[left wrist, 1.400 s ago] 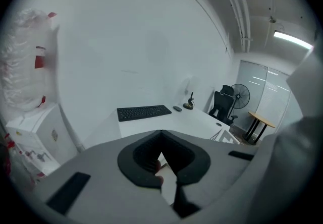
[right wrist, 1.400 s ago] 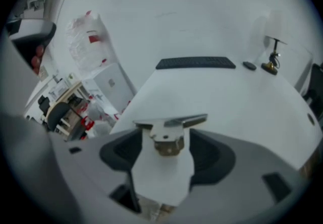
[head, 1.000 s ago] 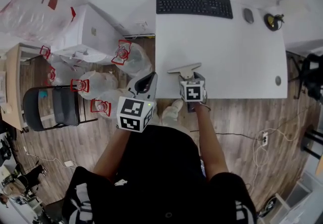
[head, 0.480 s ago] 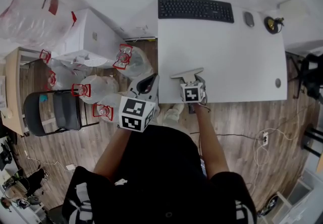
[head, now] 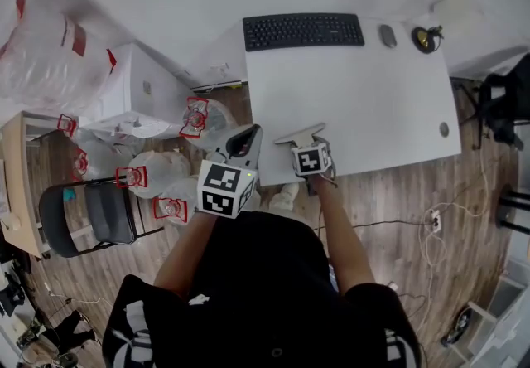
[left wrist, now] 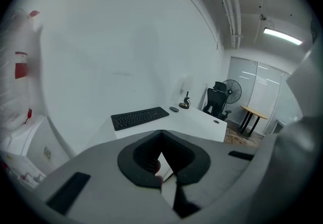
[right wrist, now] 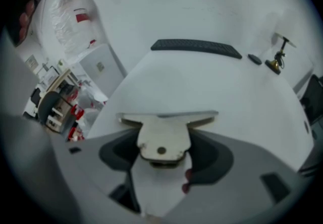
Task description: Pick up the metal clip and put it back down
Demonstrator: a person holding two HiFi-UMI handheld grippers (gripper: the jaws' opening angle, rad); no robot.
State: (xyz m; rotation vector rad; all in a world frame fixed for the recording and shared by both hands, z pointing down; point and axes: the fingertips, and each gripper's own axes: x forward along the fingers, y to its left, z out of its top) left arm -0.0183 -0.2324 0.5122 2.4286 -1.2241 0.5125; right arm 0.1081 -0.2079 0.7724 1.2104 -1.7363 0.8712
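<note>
Flat silver metal clip (right wrist: 164, 137), lower centre: tab clamped in right tool (right wrist: 162, 163), wide bar clear for setting on white table (right wrist: 217, 87). Left tool (left wrist: 164, 170): closed, empty, spare.

Bright, even ceiling light (left wrist: 282, 36); fisheye edges darken, close foreground blurs.

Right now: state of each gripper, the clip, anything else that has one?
right gripper: shut on the metal clip.
metal clip: held by its flat tab at the desk's near edge; lifted or resting, can't tell.
left gripper: shut, nothing between the jaws, off the desk's left side.
keyboard: flat at the desk's back, untouched.
</note>
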